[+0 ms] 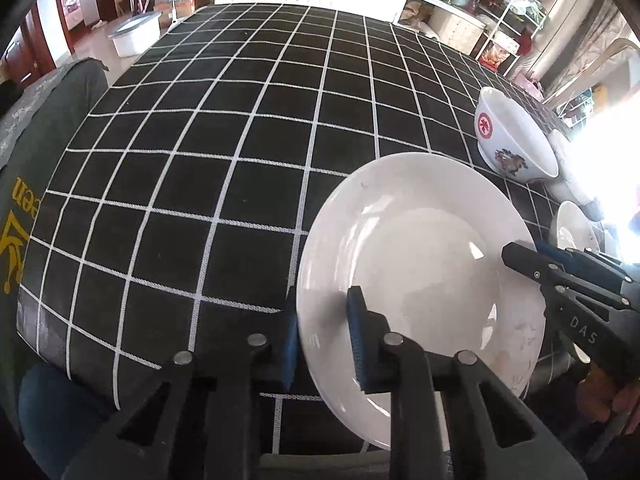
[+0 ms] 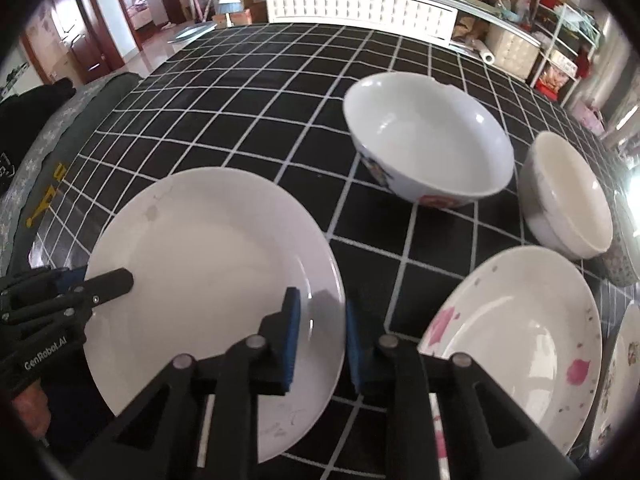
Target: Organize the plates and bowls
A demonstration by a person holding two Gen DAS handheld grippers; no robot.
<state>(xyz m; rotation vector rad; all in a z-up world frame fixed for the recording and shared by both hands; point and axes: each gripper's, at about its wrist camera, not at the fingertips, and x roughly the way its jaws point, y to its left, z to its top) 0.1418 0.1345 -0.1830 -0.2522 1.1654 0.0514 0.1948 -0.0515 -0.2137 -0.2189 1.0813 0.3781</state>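
Note:
A plain white plate [image 1: 420, 260] [image 2: 208, 264] lies near the front edge of the black checked table. My left gripper [image 1: 324, 340] straddles the plate's left rim, one blue pad under the edge and one on the inner face, pressing on it. In the right wrist view the left gripper [image 2: 100, 280] shows at that same rim. My right gripper [image 2: 322, 336] clamps the opposite rim, and its upper finger [image 1: 516, 256] rests on the plate's surface. Behind stands a white bowl with red and painted motifs [image 1: 512, 140] [image 2: 428, 140].
A plain white bowl [image 2: 568, 196] sits to the right, and a pink-flowered plate [image 2: 516, 332] in front of it. Another decorated plate [image 2: 620, 380] and a patterned bowl [image 2: 624, 256] crowd the right edge. A cloth-covered chair [image 1: 48, 120] stands at the left. White cabinets [image 2: 360, 8] line the back.

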